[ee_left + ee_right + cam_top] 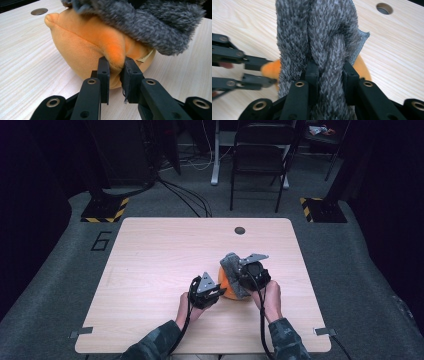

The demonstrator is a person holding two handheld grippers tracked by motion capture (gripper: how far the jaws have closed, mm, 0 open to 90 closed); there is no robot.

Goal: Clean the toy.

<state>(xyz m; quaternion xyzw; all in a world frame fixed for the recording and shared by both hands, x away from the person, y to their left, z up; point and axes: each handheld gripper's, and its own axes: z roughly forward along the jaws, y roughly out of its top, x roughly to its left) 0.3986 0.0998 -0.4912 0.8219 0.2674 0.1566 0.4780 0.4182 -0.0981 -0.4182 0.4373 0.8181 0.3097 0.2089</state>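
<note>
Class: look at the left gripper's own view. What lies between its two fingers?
A pinched fold of the orange plush toy sits between the left gripper fingers, in the left gripper view. The grey furry cloth lies over the toy above them.

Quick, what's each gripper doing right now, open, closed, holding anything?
Left gripper: closed, pinching a fold of the orange plush.
Right gripper: closed on a ridge of the grey furry cloth draped over the plush.

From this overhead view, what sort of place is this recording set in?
Probably a lab or recording studio: a lone wooden table on grey carpet, hazard-striped stand bases, loose floor cables and a folding chair.
</note>
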